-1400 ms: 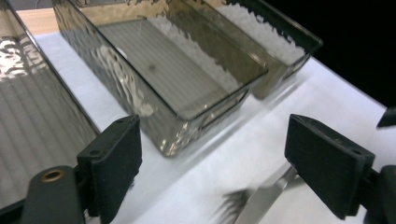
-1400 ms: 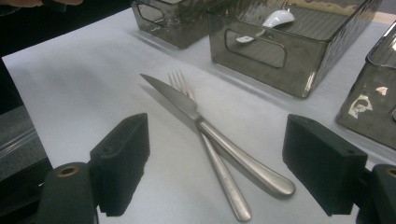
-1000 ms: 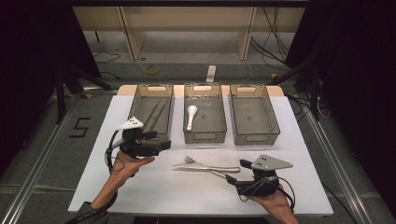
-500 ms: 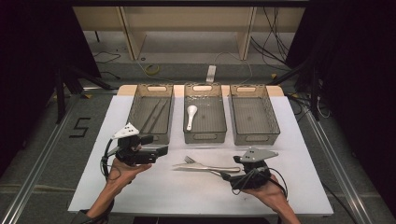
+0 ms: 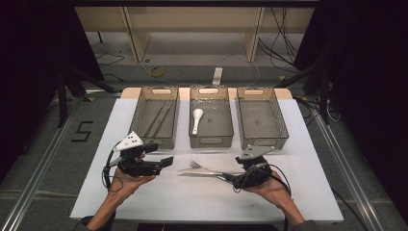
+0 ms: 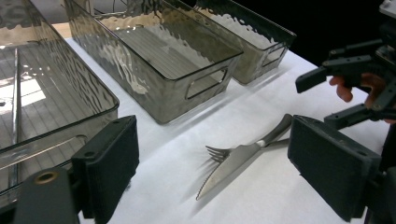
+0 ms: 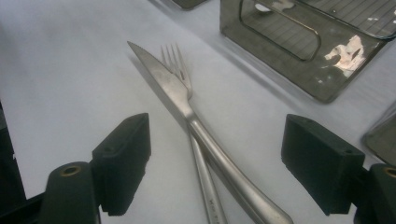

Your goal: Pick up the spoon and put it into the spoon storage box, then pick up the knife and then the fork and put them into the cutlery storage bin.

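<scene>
A steel knife (image 5: 204,172) and fork (image 5: 195,165) lie crossed on the white table (image 5: 192,202), in front of the middle bin. My right gripper (image 5: 230,176) is open at their handle ends; in the right gripper view both handles run between its spread jaws, knife (image 7: 173,93) over fork (image 7: 175,63). My left gripper (image 5: 161,155) is open too, just left of the blade tip and pointing right. In the left gripper view the knife (image 6: 233,163) and fork (image 6: 217,152) lie ahead of its jaws, with the right gripper (image 6: 355,81) beyond them.
Three smoky plastic bins stand in a row behind the cutlery. The left bin (image 5: 153,140) holds two thin dark sticks (image 5: 159,118), the middle bin (image 5: 210,141) a white spoon (image 5: 196,118), and the right bin (image 5: 263,141) looks empty.
The right gripper has moved left and forward onto the knife and fork handles. The left gripper has come down from the left bin toward the near side. The cutlery has not moved.
</scene>
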